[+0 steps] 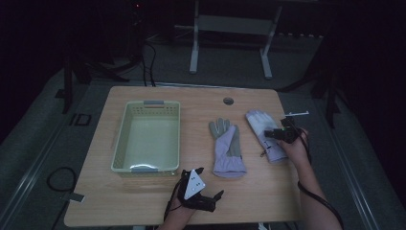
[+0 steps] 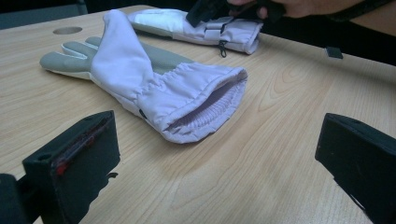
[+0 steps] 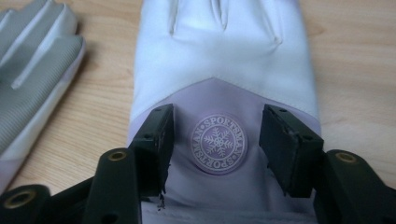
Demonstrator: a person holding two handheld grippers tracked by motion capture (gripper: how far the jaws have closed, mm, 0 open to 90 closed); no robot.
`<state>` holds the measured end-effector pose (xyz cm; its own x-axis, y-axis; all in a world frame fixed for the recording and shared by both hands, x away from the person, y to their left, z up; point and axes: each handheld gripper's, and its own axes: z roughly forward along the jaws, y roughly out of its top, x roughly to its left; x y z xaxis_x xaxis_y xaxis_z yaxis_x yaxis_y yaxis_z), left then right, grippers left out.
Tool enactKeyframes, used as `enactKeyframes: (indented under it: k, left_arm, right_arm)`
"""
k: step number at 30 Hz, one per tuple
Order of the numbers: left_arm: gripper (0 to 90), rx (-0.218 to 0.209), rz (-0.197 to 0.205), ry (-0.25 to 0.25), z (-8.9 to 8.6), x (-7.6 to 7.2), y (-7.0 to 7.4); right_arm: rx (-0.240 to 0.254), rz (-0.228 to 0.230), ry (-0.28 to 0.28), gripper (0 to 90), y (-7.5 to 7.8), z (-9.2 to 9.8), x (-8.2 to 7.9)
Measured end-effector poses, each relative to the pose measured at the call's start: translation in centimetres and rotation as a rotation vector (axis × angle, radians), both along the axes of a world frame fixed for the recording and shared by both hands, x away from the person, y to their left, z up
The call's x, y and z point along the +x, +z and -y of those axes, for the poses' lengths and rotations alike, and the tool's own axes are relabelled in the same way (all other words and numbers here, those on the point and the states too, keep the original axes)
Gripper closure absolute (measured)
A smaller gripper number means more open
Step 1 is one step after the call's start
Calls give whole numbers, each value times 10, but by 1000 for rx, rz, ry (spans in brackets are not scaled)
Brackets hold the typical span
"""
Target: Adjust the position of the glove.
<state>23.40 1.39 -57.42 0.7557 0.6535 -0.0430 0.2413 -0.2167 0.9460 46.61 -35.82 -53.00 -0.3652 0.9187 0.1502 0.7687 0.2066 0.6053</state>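
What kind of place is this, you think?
Probably a lab or recording workroom: a bare wooden table with a cable hole, metal stand legs behind it, cables across grey flooring, dim surroundings.

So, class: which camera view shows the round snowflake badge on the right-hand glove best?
The right gripper view: the badge sits close up between that gripper's open jaws, its lettering sharp. In the high view that glove is too small to show a badge; in the left gripper view the glove lies far off.
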Motion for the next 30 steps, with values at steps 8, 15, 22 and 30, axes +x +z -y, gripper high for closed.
enactKeyframes:
  k: [8,15,22,30]
  left_arm:
    - [0,1,2,2,0,0,0]
    - [0,-1,-1,3,0,0,0]
    - [0,1,1,6,0,0,0]
    - [0,3,3,10,1,-1,0]
  right_arm:
    - [-59,10,45,641,-1,-5,-4]
    - [-44,-12,-41,775,20,-9,-11]
    - [-46,24,-86,783,52,-13,-39]
    - [-52,51,-143,782,80,-17,-70]
